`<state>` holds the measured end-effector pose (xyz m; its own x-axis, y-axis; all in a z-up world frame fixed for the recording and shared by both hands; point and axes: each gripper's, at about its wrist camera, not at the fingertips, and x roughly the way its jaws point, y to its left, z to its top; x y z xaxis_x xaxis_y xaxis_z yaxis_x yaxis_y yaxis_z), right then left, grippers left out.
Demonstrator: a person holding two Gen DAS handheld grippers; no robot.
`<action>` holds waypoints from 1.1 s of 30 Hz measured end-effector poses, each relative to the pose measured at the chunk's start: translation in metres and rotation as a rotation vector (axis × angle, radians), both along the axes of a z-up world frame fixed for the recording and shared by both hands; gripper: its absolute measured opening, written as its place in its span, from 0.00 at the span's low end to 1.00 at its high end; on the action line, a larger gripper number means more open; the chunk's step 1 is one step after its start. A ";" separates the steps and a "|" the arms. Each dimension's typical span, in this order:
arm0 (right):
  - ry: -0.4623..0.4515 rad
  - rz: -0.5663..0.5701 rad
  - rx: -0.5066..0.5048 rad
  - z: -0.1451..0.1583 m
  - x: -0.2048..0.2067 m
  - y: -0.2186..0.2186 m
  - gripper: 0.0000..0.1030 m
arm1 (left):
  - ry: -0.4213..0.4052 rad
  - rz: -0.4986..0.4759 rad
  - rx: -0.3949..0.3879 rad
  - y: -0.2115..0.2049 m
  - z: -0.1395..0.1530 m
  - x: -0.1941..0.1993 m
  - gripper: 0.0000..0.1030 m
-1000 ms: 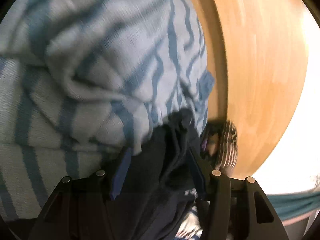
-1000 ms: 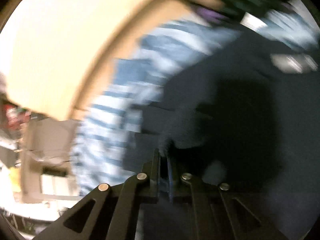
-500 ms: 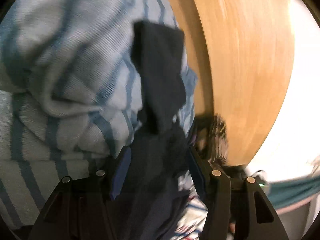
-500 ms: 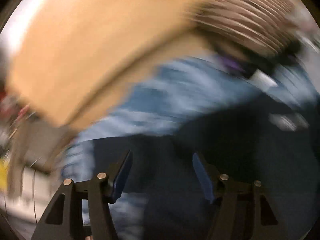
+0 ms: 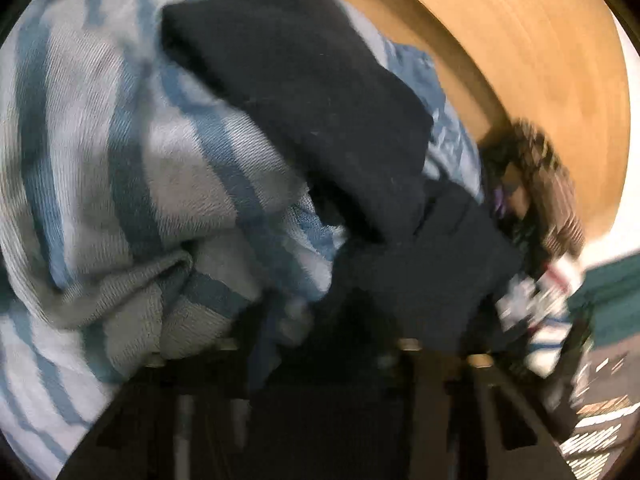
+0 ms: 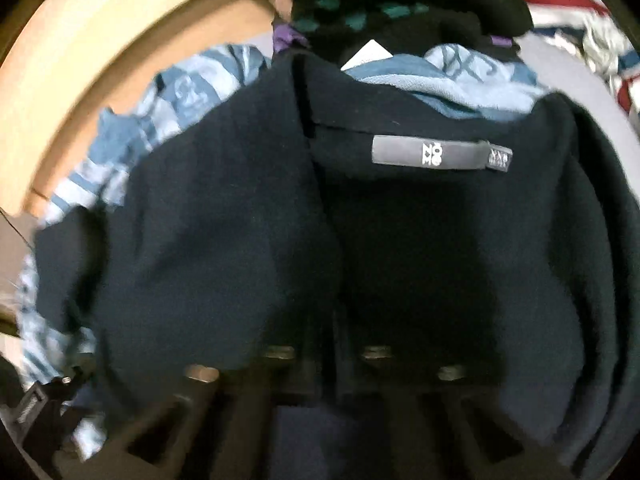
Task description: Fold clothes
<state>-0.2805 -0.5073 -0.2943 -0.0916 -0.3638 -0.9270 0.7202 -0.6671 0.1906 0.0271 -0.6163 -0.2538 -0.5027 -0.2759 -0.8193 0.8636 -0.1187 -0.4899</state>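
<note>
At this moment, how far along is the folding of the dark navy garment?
Early stage. Done: a navy flap already lies over the blue striped cloth. In hand: the right gripper looks shut on the navy garment below its neck label; the left gripper is too blurred to judge. Left: the garment is still bunched, and a clothes pile sits behind it.

My left wrist view sits close over the striped cloth (image 5: 120, 168), table edge (image 5: 540, 64) far right. My right looks down close; both share the navy garment (image 6: 240, 240).
</note>
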 end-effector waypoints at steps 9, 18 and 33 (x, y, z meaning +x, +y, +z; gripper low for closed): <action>0.050 -0.120 -0.029 0.020 -0.020 0.002 0.35 | -0.032 0.083 0.000 -0.005 -0.010 0.016 0.03; -0.345 0.094 -0.180 0.042 0.032 -0.124 0.47 | 0.315 0.160 0.061 -0.007 -0.007 0.047 0.43; -0.181 0.149 -0.010 0.012 0.049 -0.190 0.04 | 0.355 0.146 0.038 -0.068 -0.035 0.039 0.07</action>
